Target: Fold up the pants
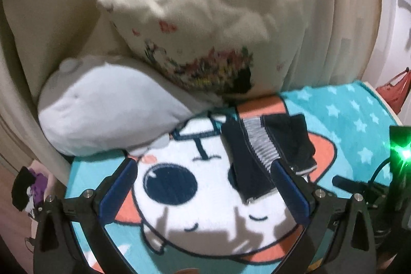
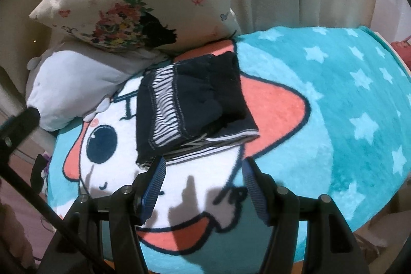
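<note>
Between the left gripper's [image 1: 205, 186] wide jaws lies only flat blanket [image 1: 195, 209], so the gap is free. Just ahead, beside the right-hand jaw, the folded pants [image 1: 257, 158] form a low mound. The right gripper's [image 2: 203, 176] parted jaws stand empty over bare blanket, the pants just beyond the tips. Farther ahead the floral pillow [image 2: 108, 4] and white cushion [image 2: 74, 84] close the way; right of the jaws the starred blanket looks unobstructed, though blurred.
</note>
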Action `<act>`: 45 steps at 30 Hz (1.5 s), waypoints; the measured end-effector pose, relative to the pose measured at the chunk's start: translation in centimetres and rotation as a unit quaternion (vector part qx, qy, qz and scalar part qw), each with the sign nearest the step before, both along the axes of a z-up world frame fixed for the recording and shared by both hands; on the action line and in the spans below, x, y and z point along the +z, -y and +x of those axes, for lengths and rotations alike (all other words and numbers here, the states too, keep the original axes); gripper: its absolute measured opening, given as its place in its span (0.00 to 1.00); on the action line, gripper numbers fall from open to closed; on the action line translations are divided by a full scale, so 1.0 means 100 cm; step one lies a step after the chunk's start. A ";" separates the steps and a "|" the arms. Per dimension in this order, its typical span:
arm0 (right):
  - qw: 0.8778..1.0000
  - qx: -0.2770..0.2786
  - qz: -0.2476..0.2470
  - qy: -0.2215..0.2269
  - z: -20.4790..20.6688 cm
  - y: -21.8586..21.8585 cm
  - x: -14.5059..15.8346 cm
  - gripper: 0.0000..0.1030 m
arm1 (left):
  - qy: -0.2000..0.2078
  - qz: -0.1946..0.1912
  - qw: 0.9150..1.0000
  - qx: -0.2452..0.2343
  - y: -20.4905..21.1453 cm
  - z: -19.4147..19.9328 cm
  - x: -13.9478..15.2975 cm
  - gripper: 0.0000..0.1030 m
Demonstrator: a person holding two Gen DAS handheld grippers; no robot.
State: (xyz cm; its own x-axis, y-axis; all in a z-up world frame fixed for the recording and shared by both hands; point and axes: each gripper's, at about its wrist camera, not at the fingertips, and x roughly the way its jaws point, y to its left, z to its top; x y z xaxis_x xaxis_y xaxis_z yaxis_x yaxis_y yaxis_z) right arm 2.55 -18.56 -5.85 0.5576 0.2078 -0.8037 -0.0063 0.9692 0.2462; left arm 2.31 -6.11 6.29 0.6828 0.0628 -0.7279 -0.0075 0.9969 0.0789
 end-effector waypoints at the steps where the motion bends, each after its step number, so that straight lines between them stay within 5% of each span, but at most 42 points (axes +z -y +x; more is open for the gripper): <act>1: 1.000 -0.001 -0.002 -0.002 0.001 0.000 -0.002 0.65 | -0.009 -0.001 1.000 0.000 0.000 0.002 -0.005 1.00; 14: 1.000 0.008 -0.016 -0.017 0.006 -0.007 -0.010 0.67 | -0.072 -0.029 0.997 -0.007 -0.005 0.013 -0.033 1.00; 45: 0.998 0.026 -0.044 -0.036 0.018 -0.022 -0.025 0.68 | -0.119 -0.053 0.992 -0.005 -0.008 0.026 -0.062 1.00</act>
State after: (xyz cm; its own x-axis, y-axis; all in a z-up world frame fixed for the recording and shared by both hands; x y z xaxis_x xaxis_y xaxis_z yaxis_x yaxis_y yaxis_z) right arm 4.32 -16.32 -8.31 0.4875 0.1619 -0.8580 -0.0417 0.9859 0.1623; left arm 4.91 -5.34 0.12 0.4916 -0.0288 -0.8703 0.0094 0.9996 -0.0278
